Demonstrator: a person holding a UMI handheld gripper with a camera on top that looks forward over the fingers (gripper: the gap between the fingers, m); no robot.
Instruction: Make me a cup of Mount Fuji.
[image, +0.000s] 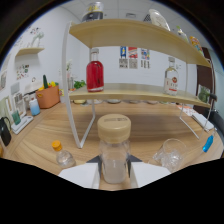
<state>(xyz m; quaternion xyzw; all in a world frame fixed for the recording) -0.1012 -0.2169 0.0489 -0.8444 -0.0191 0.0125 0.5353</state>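
Gripper (114, 172) clamped on clear jar (114, 155) with wooden lid (whitish contents low inside). Just right, empty glass cup (172, 154) on wooden surface (145, 130); left, small yellow-capped bottle (62, 154). Beyond, shelf (130, 91) carries red bottle (95, 74).

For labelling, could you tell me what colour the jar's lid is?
Light wooden tan, seen in the gripper view: lid.

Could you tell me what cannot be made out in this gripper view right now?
- Bottle with wooden cap: its base is hidden behind the gripper; whether the jaws press it is unclear.
- Red bottle and clear bottle on the shelf: labels too small to read.
- Top-shelf items: cut off by the view's dark rim.
- Glass: contents indistinct.
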